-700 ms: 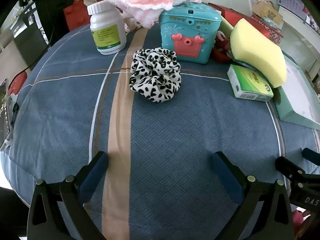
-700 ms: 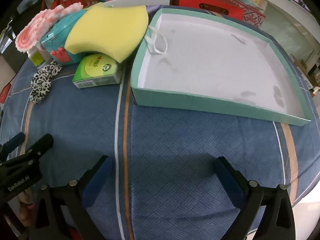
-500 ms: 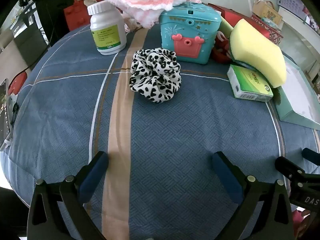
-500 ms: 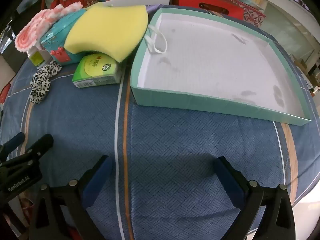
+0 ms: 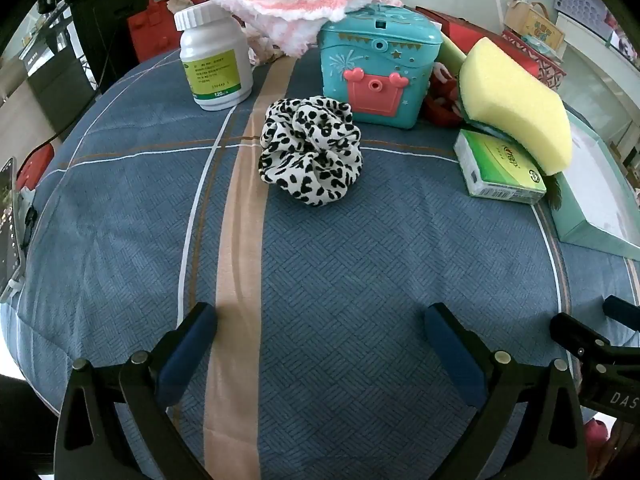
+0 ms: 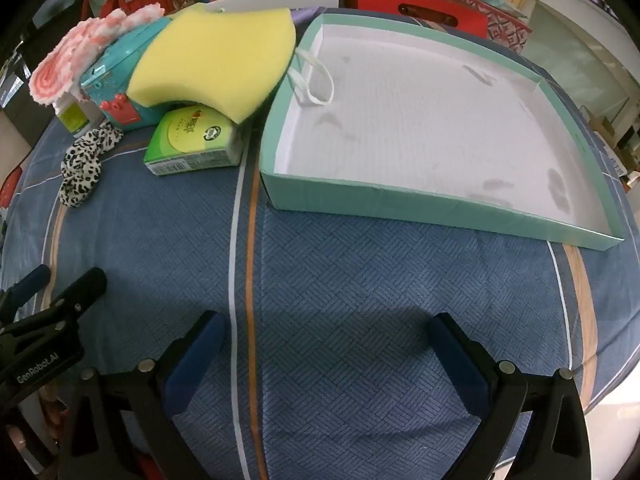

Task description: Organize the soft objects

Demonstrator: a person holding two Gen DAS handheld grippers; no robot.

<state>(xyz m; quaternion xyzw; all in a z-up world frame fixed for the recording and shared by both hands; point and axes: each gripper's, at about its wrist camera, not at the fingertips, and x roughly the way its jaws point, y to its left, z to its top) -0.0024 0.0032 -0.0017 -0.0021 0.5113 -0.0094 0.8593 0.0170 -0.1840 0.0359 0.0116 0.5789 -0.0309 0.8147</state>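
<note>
Jaws of the left gripper (image 5: pixel 320 340) and right gripper (image 6: pixel 326 342) gape wide and empty above the blue tablecloth (image 5: pixel 340 260). Farther off lies a leopard-print scrunchie (image 5: pixel 311 149), beyond it a yellow sponge (image 6: pixel 212 60) propped on a green box (image 6: pixel 192 142), beside the empty teal tray (image 6: pixel 400 196).

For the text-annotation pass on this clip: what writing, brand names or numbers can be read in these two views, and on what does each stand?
"GenRobot.AI": on the left gripper body, seen from the right wrist.
"DAS", cut off by the frame edge: on the right gripper body, seen from the left wrist.
"120", rest of label too small: white bottle.
Green box: print and round logo too blurred to read.
Teal toy box: pictures only, no words.
</note>
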